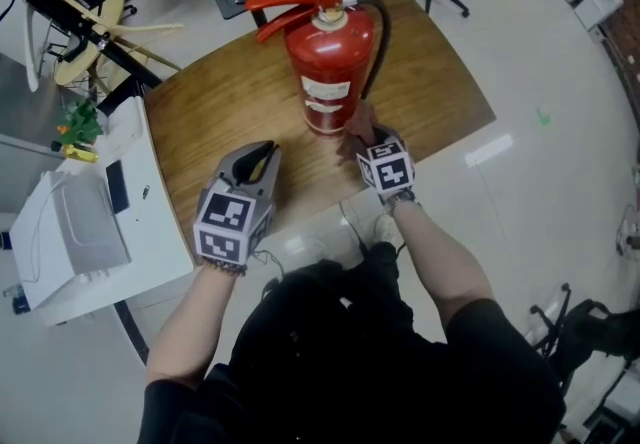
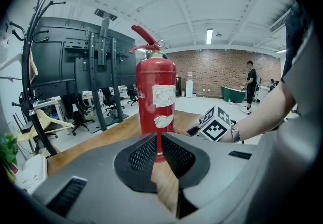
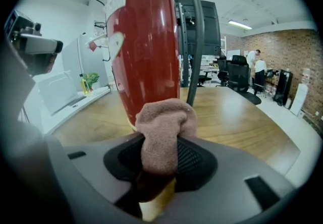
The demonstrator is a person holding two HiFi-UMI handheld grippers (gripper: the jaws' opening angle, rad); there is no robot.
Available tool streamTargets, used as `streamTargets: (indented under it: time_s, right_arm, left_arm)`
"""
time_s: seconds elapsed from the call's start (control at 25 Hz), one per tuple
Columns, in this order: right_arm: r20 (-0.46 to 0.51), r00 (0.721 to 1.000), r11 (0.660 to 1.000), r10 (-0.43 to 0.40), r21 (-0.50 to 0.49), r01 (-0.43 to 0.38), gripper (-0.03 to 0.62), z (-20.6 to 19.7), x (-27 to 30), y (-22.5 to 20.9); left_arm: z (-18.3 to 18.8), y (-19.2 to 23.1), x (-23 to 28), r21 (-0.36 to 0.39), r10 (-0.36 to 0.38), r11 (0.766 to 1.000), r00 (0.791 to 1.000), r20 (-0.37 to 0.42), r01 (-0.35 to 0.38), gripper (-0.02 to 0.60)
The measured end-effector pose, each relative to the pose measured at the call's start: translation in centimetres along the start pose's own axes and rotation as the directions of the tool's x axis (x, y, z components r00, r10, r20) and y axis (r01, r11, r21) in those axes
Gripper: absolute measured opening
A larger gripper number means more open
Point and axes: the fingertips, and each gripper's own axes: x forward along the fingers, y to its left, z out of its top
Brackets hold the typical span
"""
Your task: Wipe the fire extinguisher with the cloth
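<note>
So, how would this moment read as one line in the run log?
right tongs: shut on cloth | cloth: by lower body of fire extinguisher, contact unclear | left tongs: shut, empty | fire extinguisher: upright on table

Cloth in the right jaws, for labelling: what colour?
Pinkish-brown cloth, best in the right gripper view.

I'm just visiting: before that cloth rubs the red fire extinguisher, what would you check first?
1. Grip on the cloth: ok, pinched between the right claw's jaws.
2. The cloth touching the fire extinguisher: cannot tell; it sits close by the base.
3. The fire extinguisher upright on the table: ok.
4. The left claw out of the way: ok, shut, empty, apart from the cylinder.
5. The hose clear of the cloth: cannot tell; it hangs just behind.
</note>
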Motion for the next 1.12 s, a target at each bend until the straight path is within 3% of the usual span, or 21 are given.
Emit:
streamTargets:
  time_s: [0.4, 0.84, 1.12]
  right_arm:
    - [0.241, 0.970, 0.999, -0.036, -0.028, 0.044, 0.153, 9.1, -10.6, -0.1]
    - [0.479, 0.878, 0.987, 0.002, -0.143, 0.075, 0.153, 20.7, -21.4, 3.5]
    - [0.535, 0.844, 0.971, 0.028, -0.215, 0.104, 0.153, 25.8, -22.9, 6.6]
  left_arm:
    - [1.3, -0.5, -0.7, -0.015, -0.019, 1.000, 0.997, 0.071, 0.020, 0.023]
    - [2.0, -0.8, -1.7, -0.038, -0.025, 0.999, 0.991, 0.130, 0.030, 0.023]
    - [2.1, -0.5, -2.4, -0.051, -0.012, 0.999, 0.989, 0.149, 0.020, 0.023]
